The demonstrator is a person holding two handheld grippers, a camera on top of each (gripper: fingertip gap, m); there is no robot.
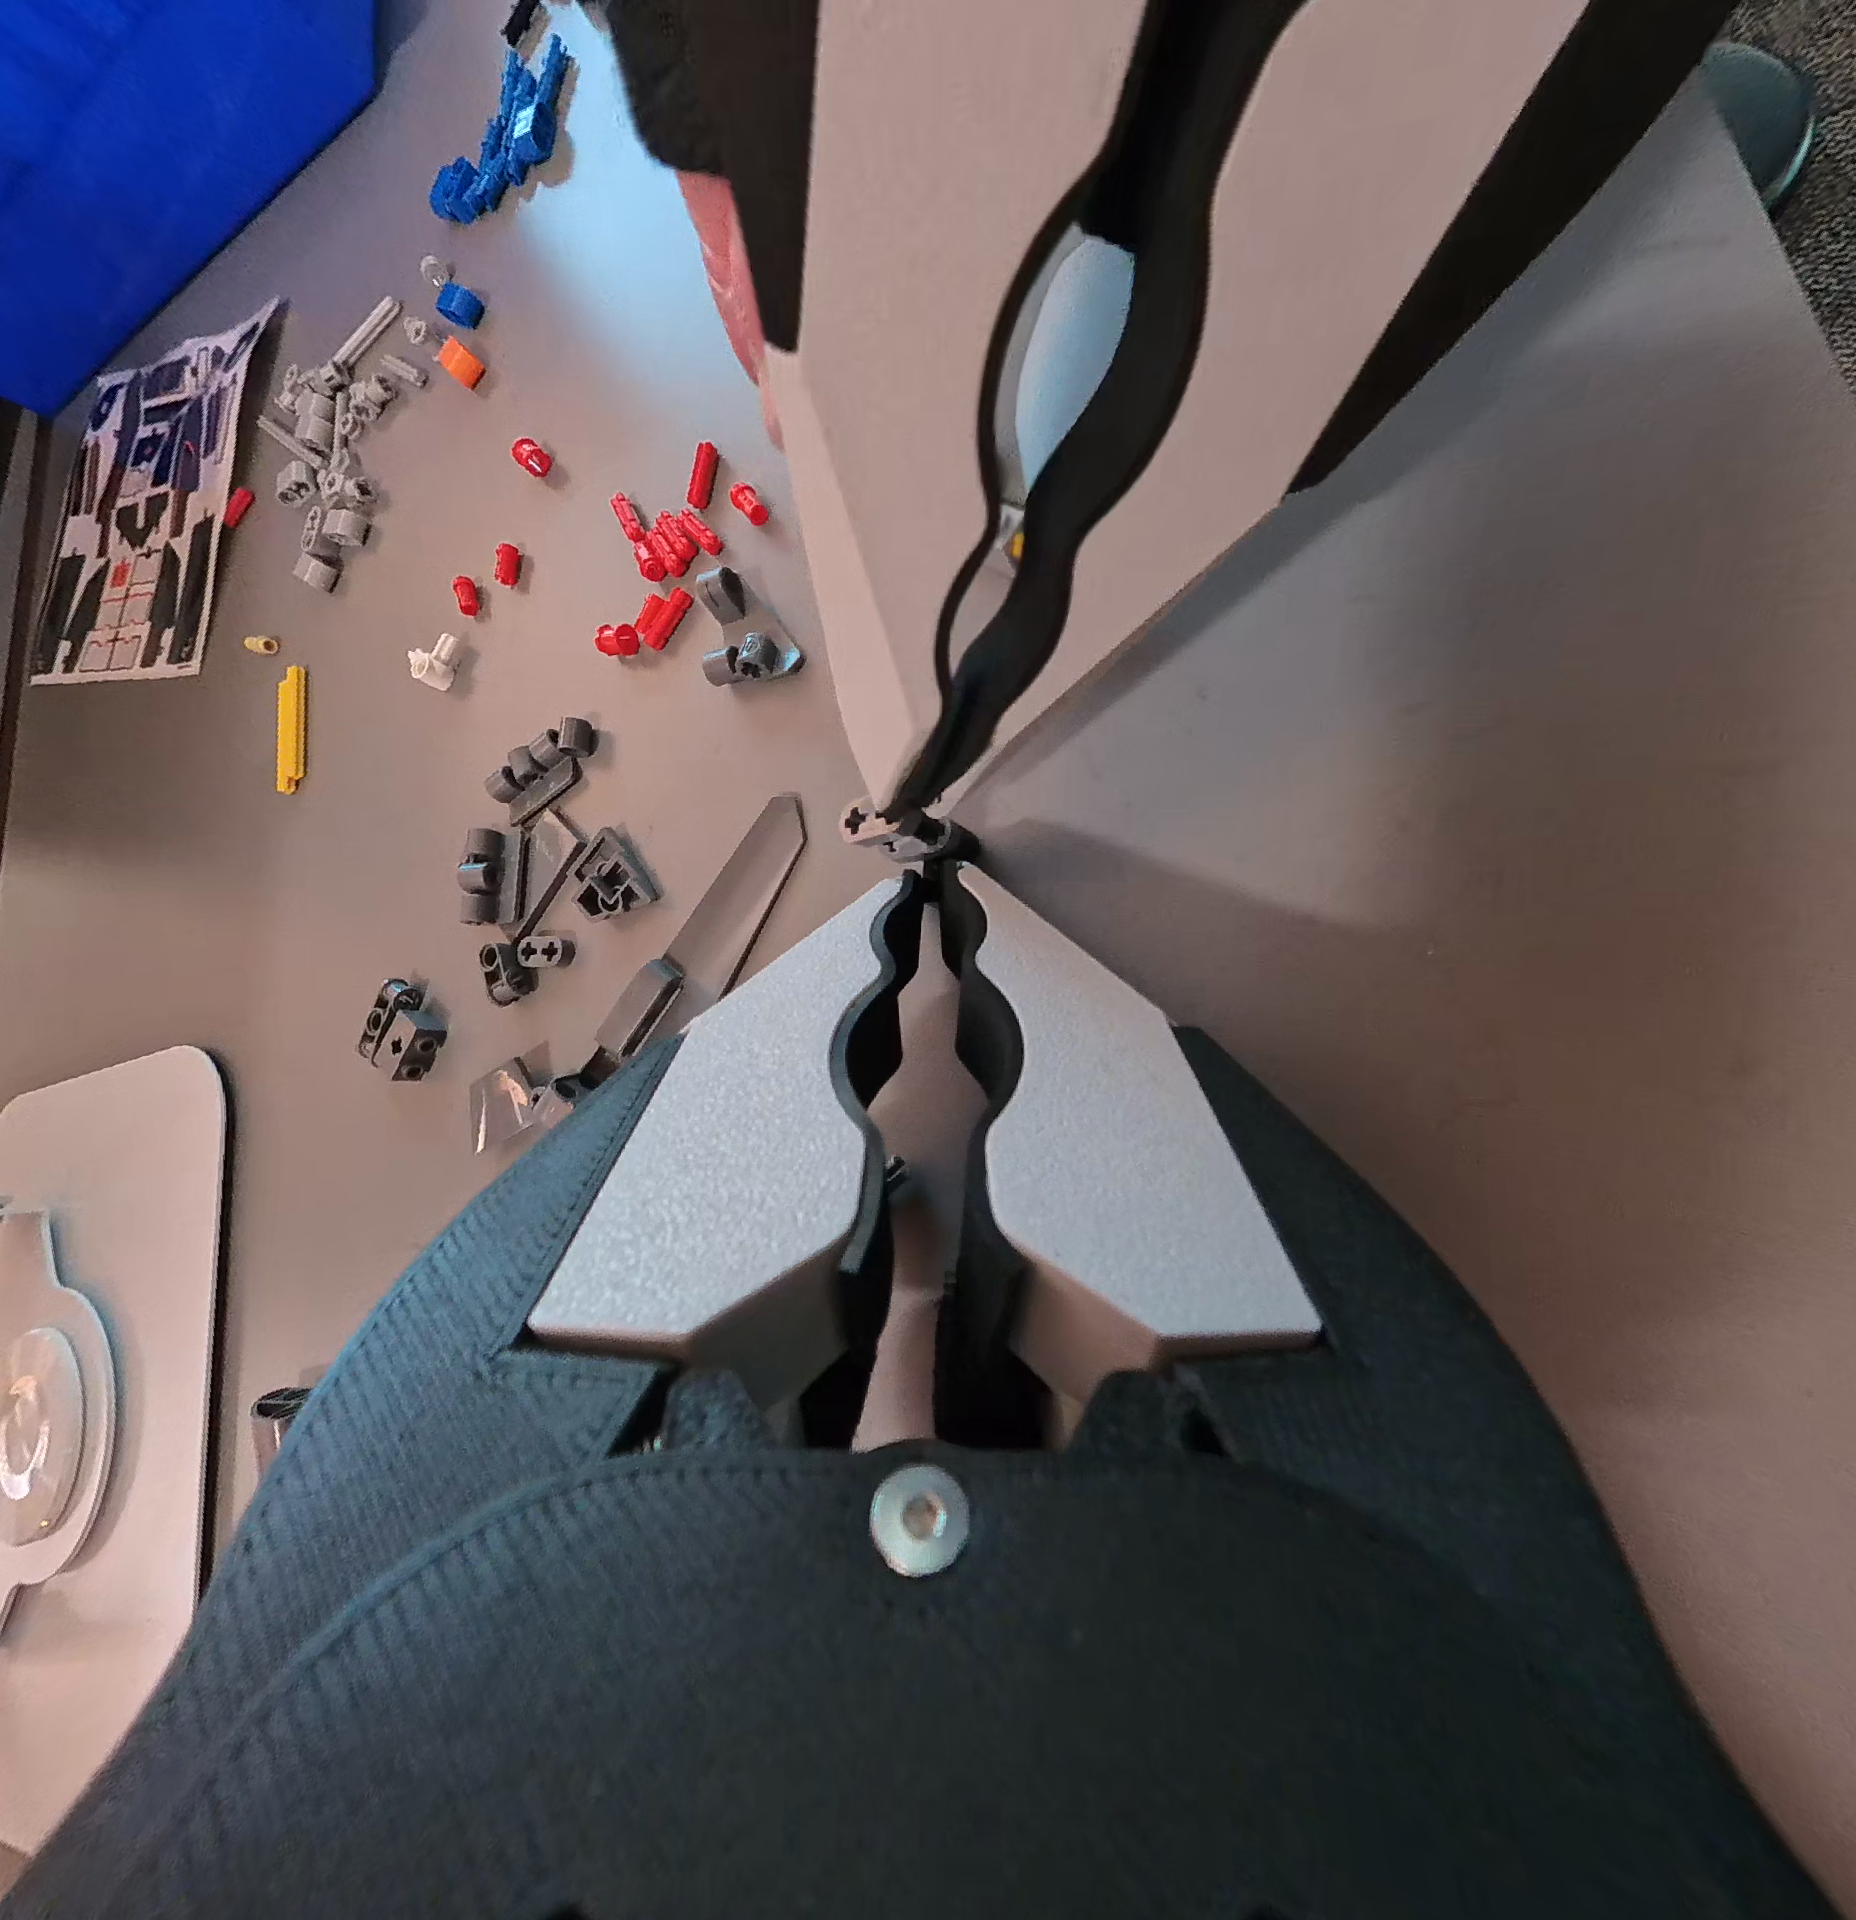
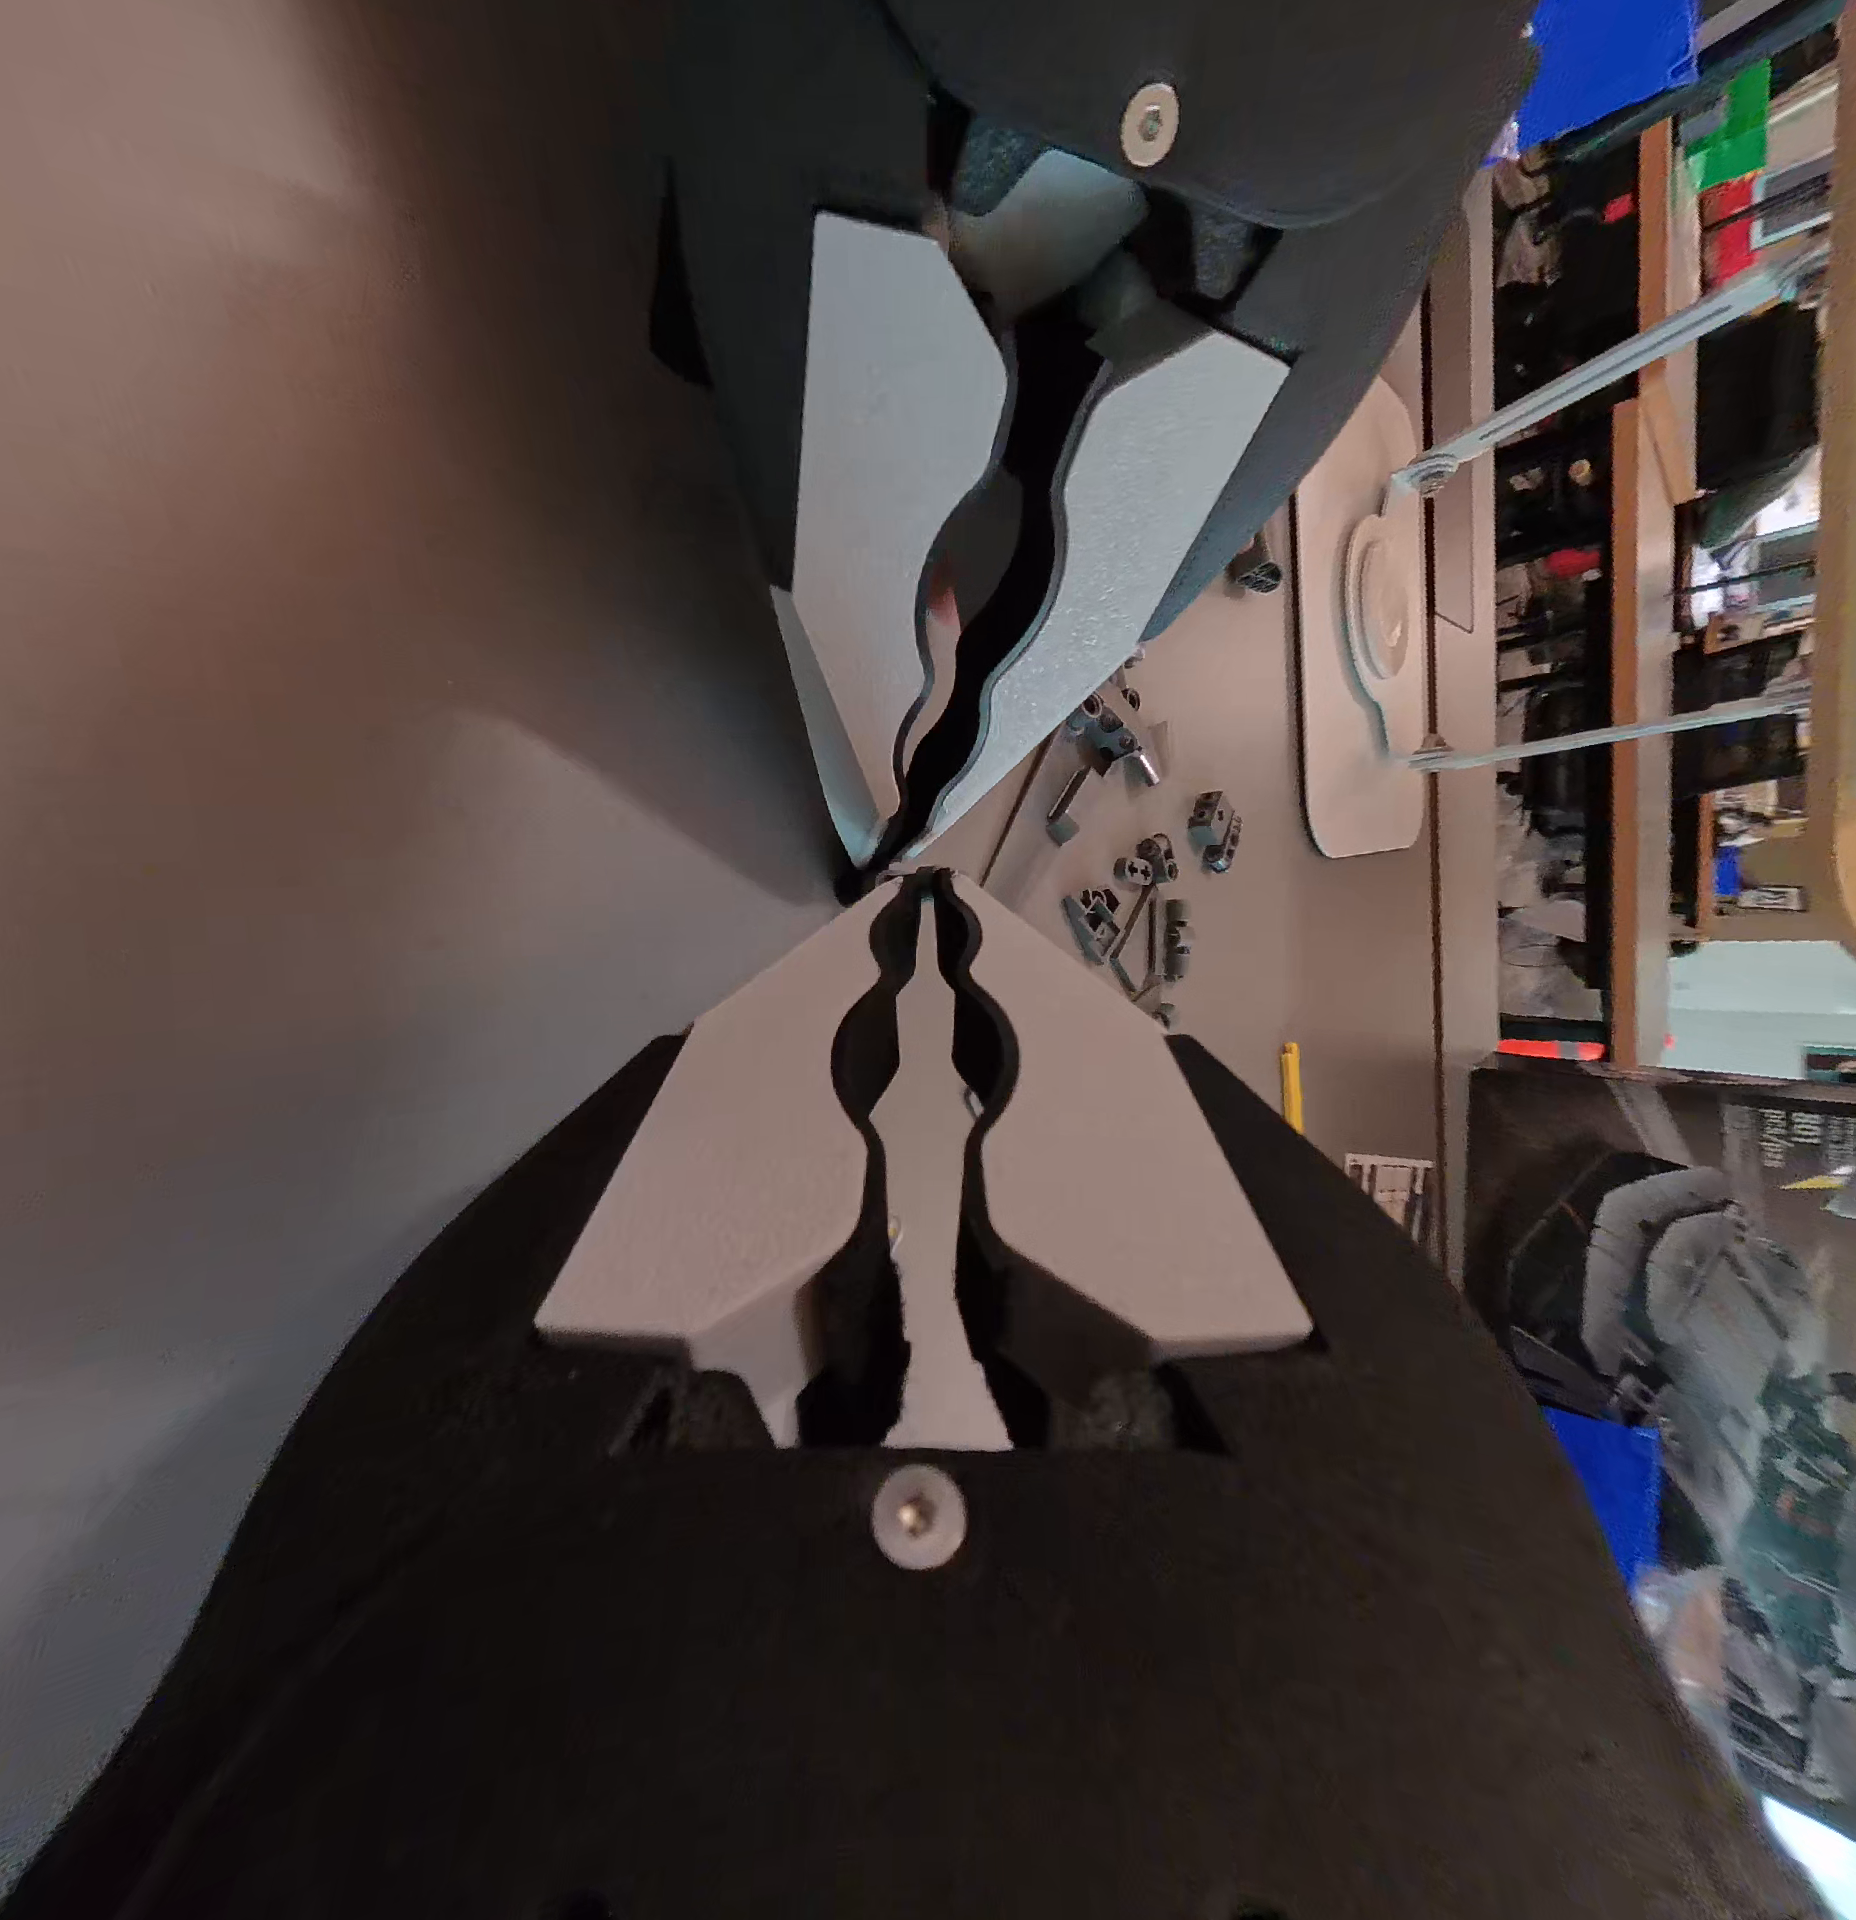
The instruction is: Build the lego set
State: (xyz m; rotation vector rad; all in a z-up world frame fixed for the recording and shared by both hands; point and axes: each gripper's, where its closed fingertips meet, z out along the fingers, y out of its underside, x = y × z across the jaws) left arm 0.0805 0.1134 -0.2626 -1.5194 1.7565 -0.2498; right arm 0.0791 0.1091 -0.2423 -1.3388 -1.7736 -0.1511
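In the left wrist view my left gripper [image 1: 929, 883] is shut, and a small dark pin [image 1: 934, 860] sits between its tips. The pin joins a light grey connector [image 1: 877, 828] with a cross hole, held above the grey table [image 1: 1423, 935]. My right gripper [image 1: 903, 812] comes in from above, its pads together and its tips resting on the connector's top. In the right wrist view my right gripper [image 2: 919, 883] looks shut. Only a sliver of the connector [image 2: 893, 871] shows past its tips, with the left gripper [image 2: 896, 836] just beyond.
Loose pieces lie to the left: red pins [image 1: 669, 545], light grey pieces [image 1: 326, 457], blue pieces [image 1: 503, 135], dark grey pieces [image 1: 545, 852], a long dark panel [image 1: 742, 894] and a yellow beam [image 1: 290, 727]. A sticker sheet [image 1: 139, 499], a blue box [image 1: 155, 156] and a white stand [image 1: 93, 1351] lie farther left. Left and right tips are no more than a few centimetres apart. The yellow beam [image 1: 290, 727] is about 25 cm from both grippers' fingertips.
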